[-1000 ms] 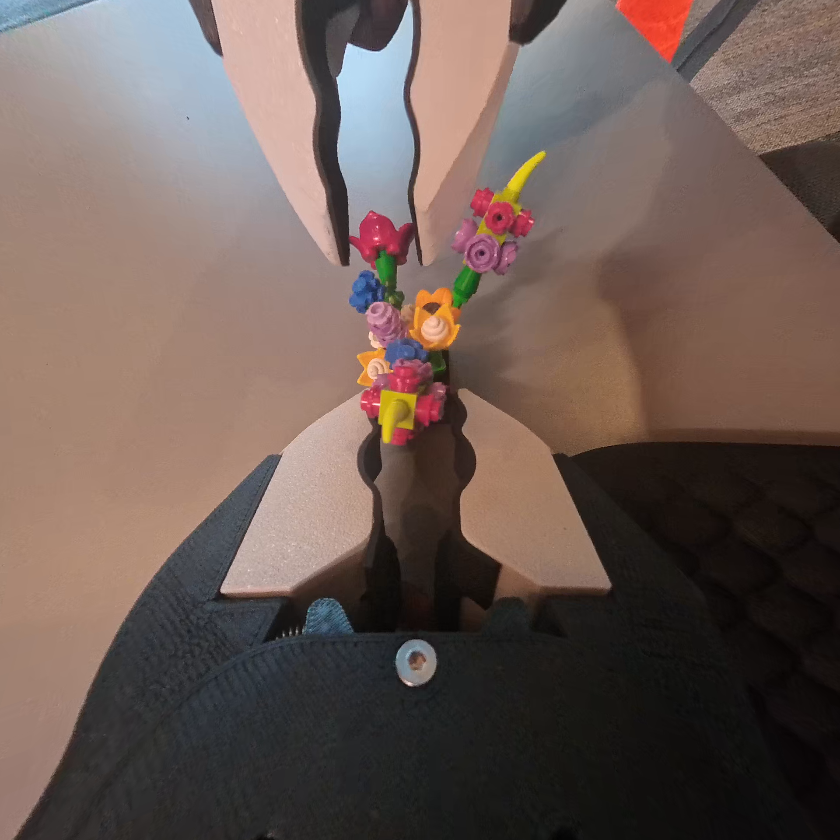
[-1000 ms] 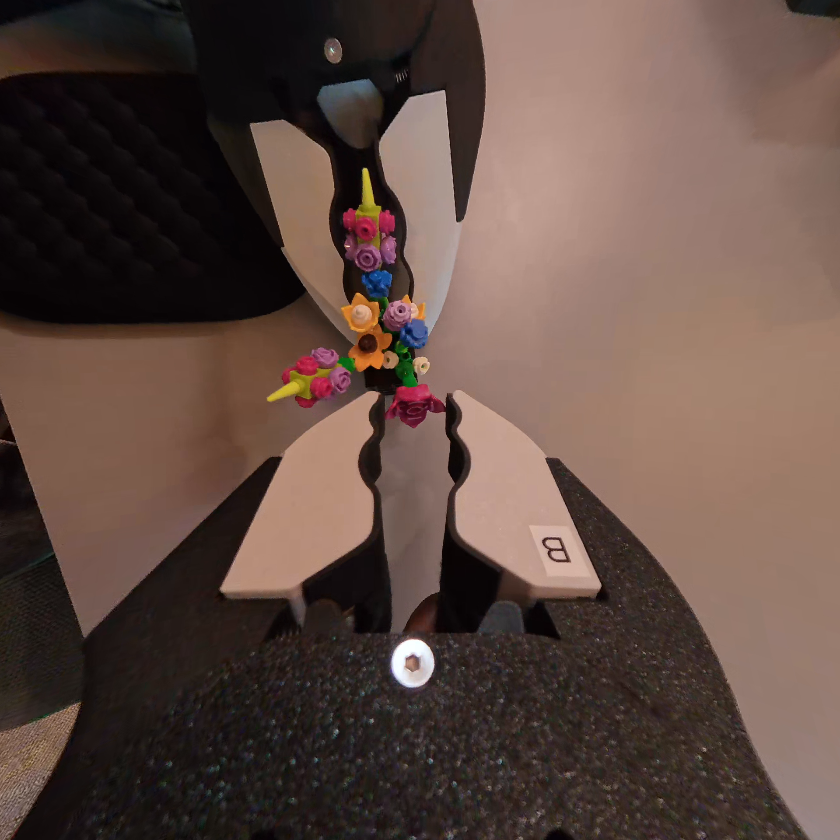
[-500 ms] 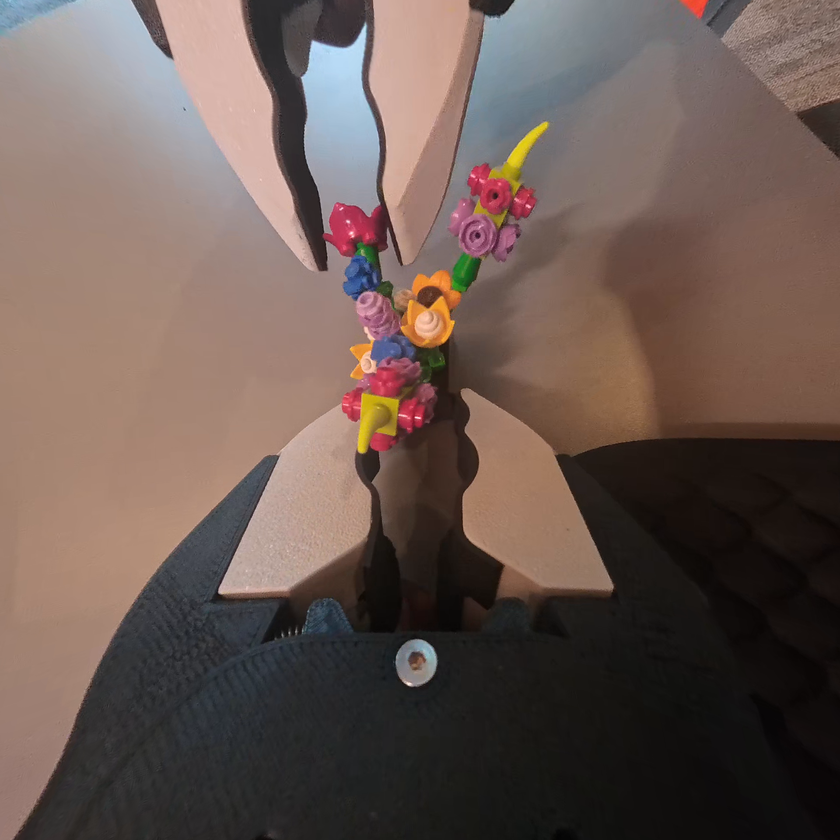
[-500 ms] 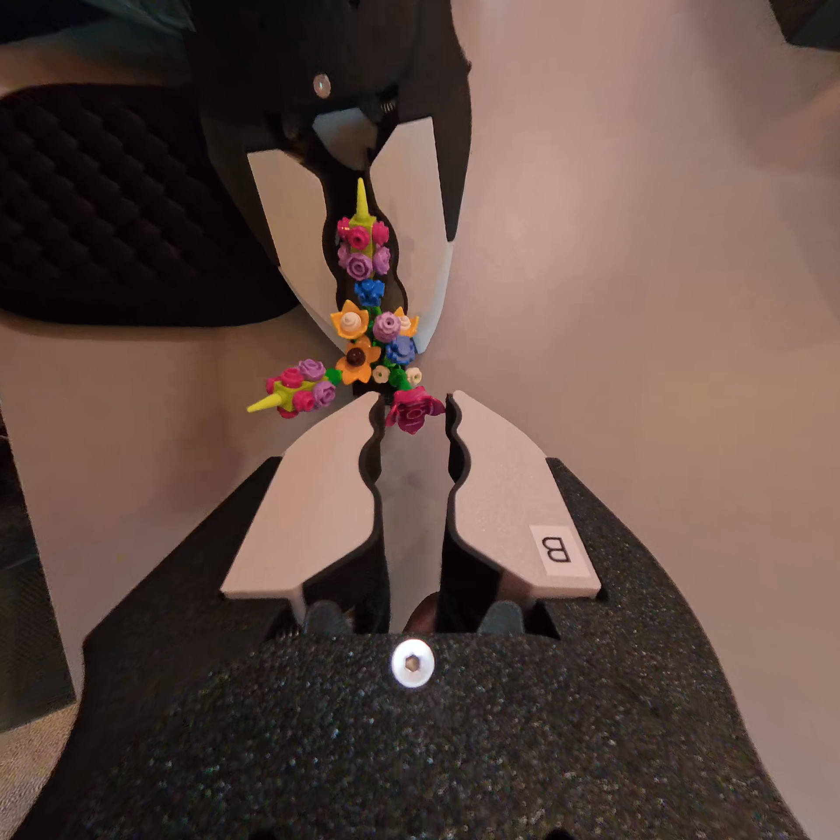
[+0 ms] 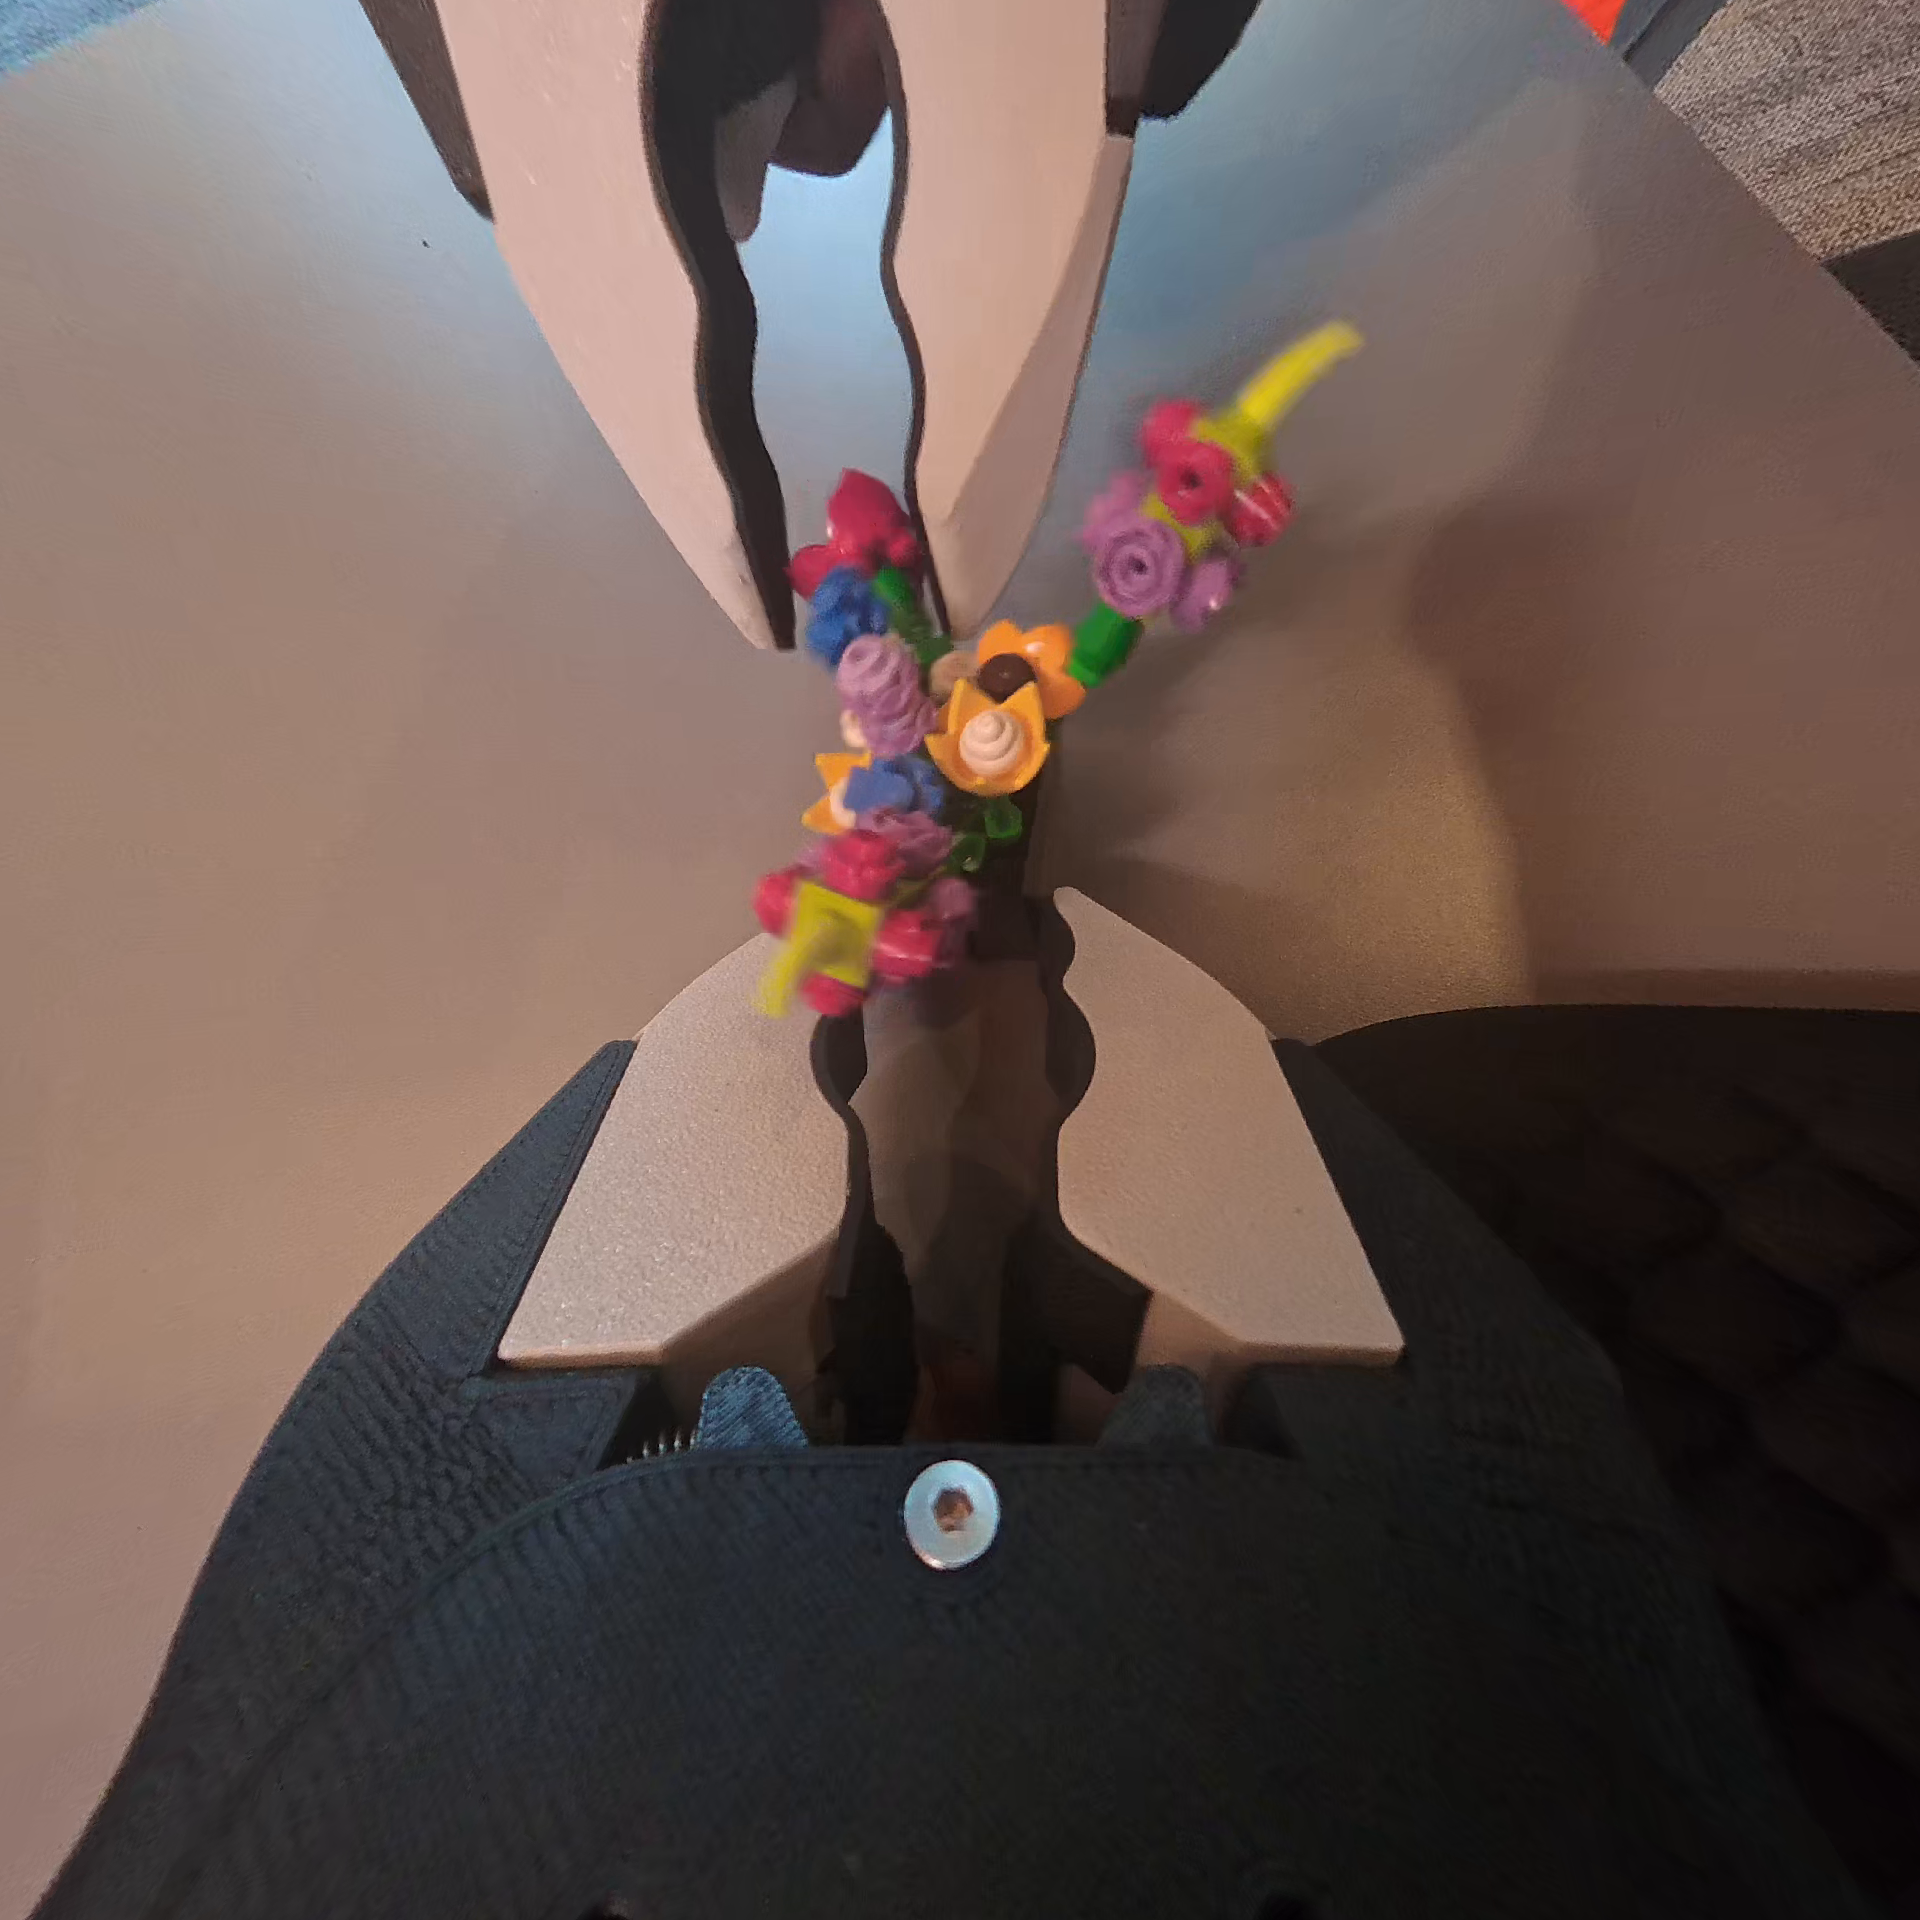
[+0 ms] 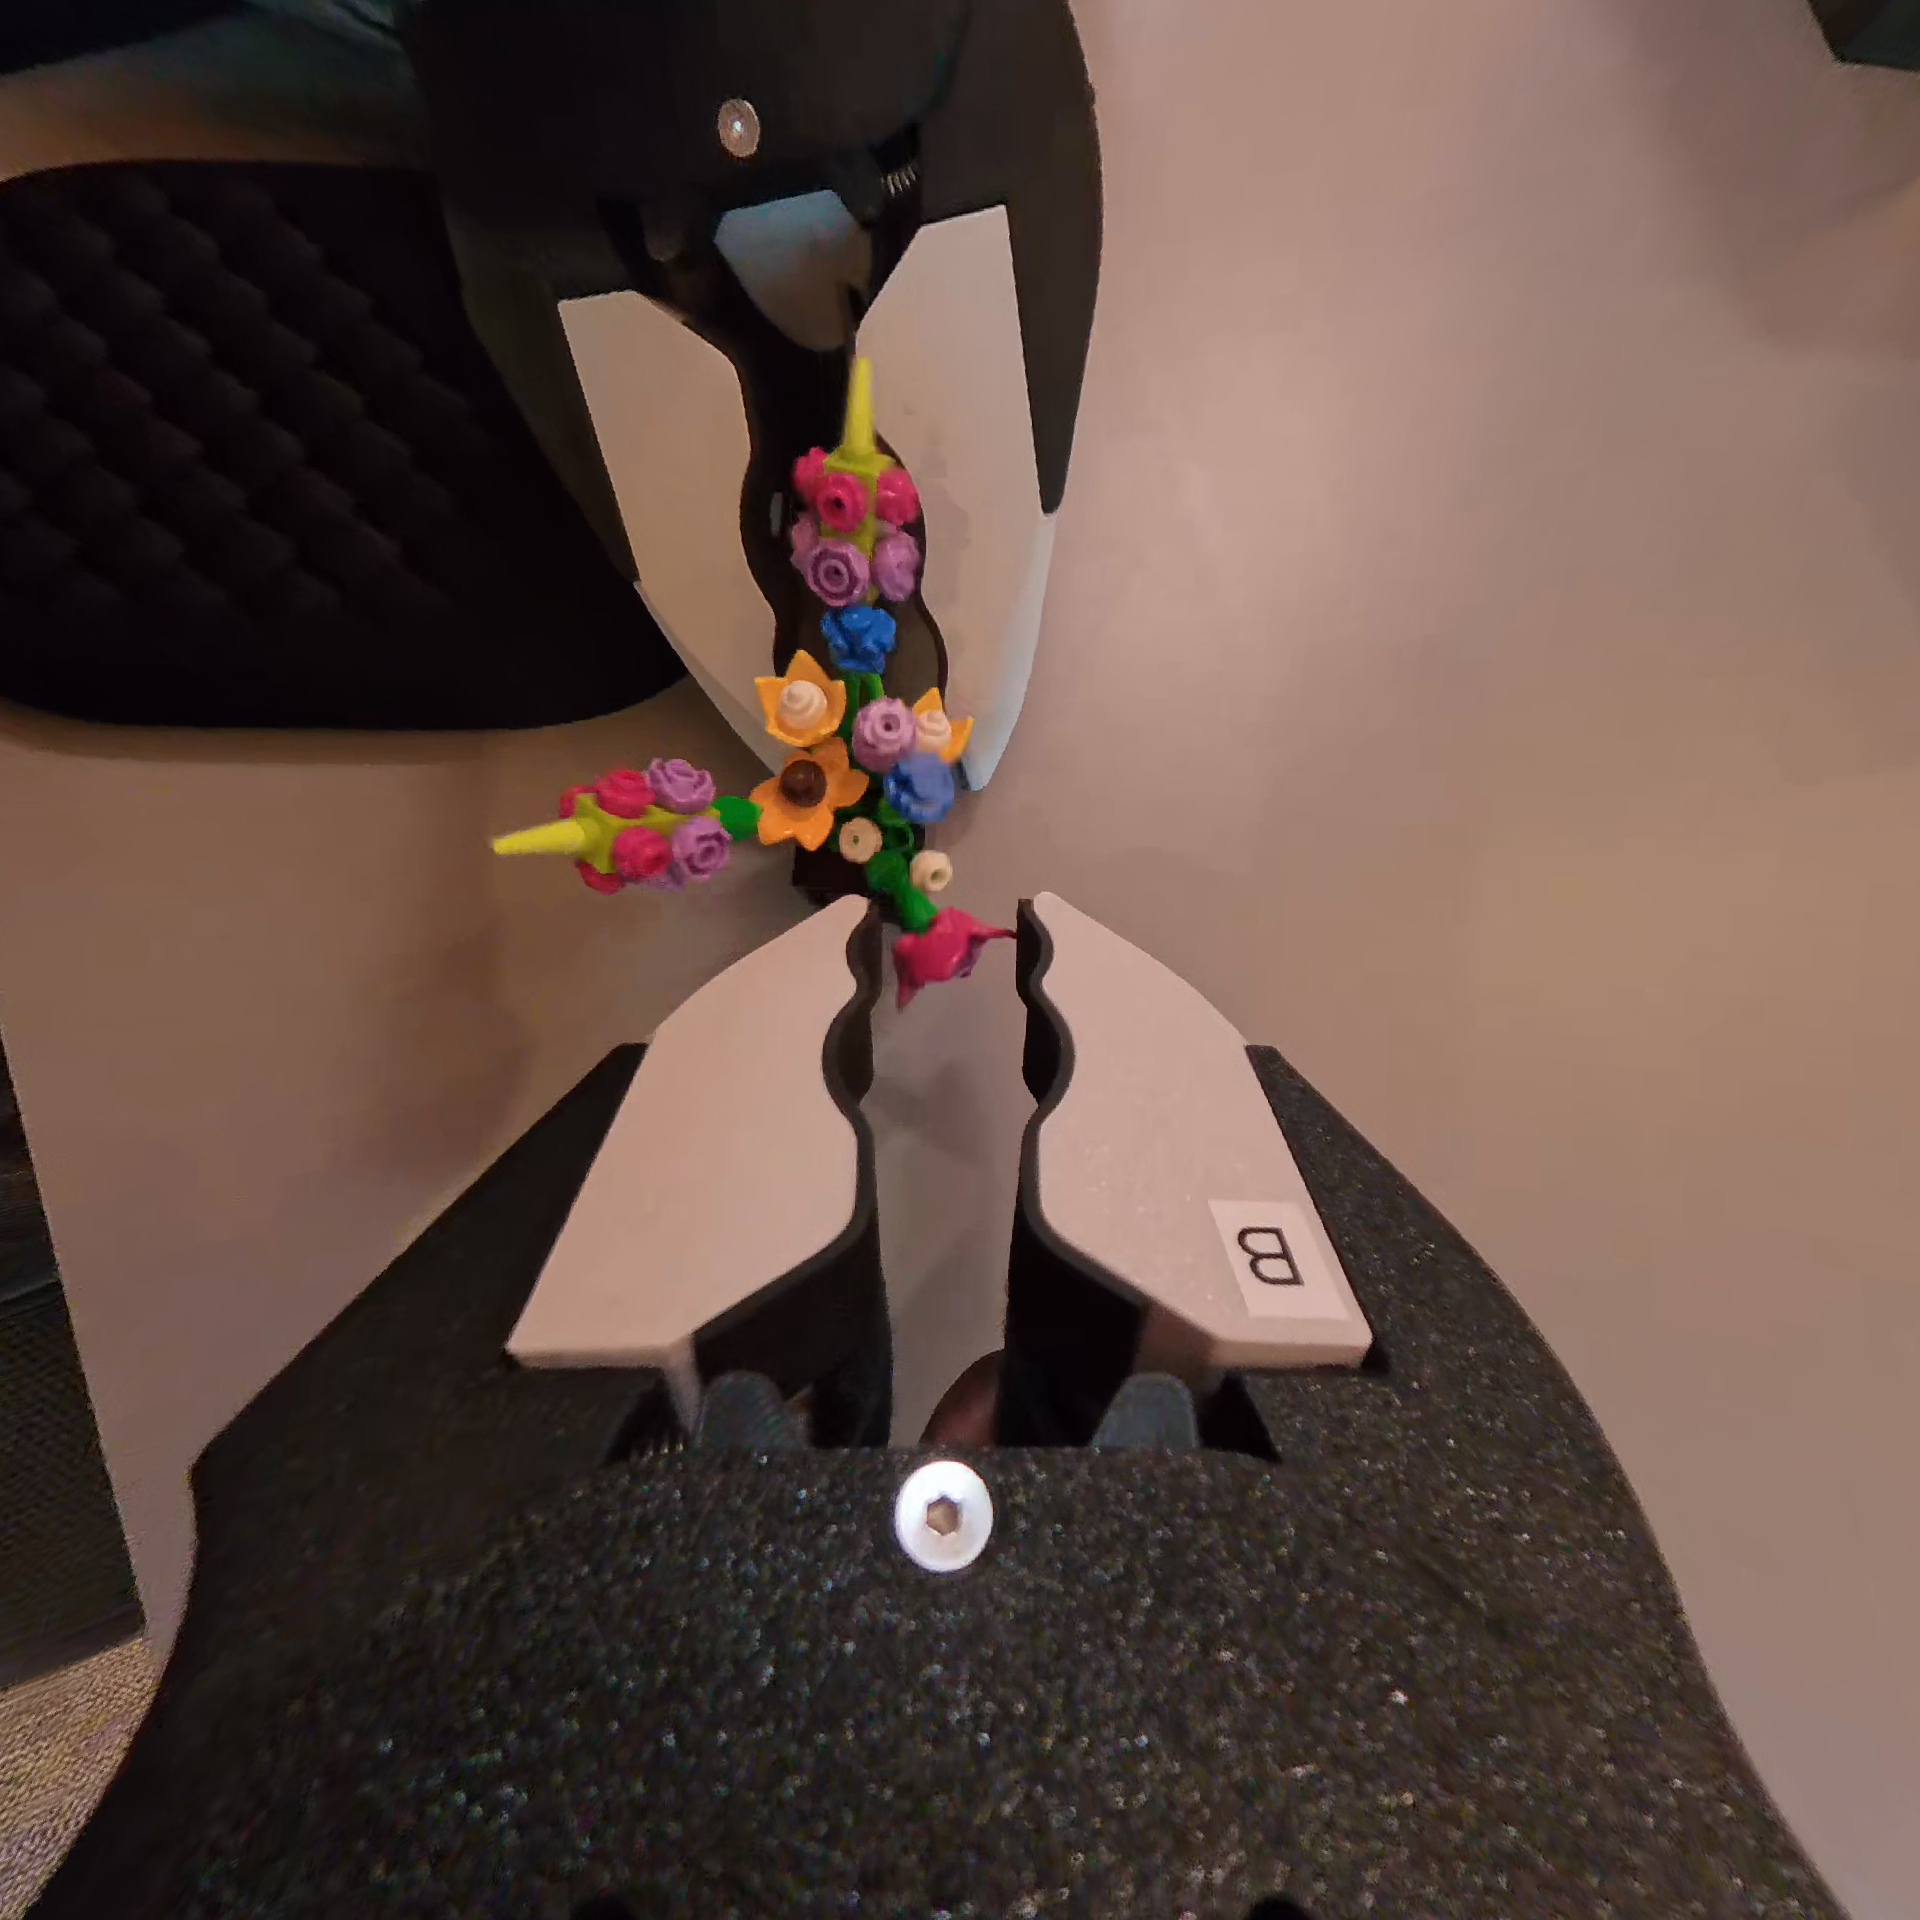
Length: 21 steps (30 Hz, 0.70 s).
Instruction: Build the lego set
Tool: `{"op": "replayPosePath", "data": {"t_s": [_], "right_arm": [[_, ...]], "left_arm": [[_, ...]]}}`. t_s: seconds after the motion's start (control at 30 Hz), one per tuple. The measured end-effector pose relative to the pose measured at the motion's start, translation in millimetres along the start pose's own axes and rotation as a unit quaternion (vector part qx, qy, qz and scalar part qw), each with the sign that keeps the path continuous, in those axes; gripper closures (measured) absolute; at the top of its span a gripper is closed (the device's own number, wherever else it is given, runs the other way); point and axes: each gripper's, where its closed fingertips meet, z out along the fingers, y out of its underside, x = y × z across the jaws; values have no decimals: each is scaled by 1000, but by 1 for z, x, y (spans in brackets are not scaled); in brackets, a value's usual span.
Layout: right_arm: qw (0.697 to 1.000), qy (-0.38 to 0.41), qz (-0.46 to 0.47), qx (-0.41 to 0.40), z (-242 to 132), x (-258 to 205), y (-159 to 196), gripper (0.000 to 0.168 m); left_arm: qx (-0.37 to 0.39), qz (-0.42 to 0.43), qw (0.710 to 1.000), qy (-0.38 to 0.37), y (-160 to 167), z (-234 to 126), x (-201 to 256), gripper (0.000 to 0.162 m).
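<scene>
A lego flower bouquet (image 5: 935, 727) with pink, purple, blue and orange blooms and two yellow-green spikes is held above the table. My left gripper (image 5: 925, 920) is shut on its dark base, and shows from the far side in the right wrist view (image 6: 873, 774). The bouquet also shows in the right wrist view (image 6: 831, 748). My right gripper (image 6: 945, 904) closes its fingertips around the magenta tulip (image 6: 940, 951) on a green stem at the bouquet's end. In the left wrist view the right gripper (image 5: 862, 623) comes from above onto the tulip (image 5: 857, 530).
The beige table (image 5: 312, 623) lies under both grippers. A black quilted mat (image 5: 1662, 1247) covers the table beside the left gripper, and also shows in the right wrist view (image 6: 208, 468). Grey carpet (image 5: 1787, 135) lies past the table edge. Tip to tip, the grippers are about 5 cm apart.
The magenta tulip has tilted sideways on its stem between the right fingers. The two grippers have come slightly closer together. The bouquet has shifted a little and looks blurred.
</scene>
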Motion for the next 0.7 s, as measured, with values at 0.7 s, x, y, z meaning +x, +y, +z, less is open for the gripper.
{"op": "replayPosePath", "data": {"t_s": [0.7], "right_arm": [[993,14,81,85,-24,1,3,152]], "left_arm": [[0,4,1000,-5,0,0,-1,132]]}}
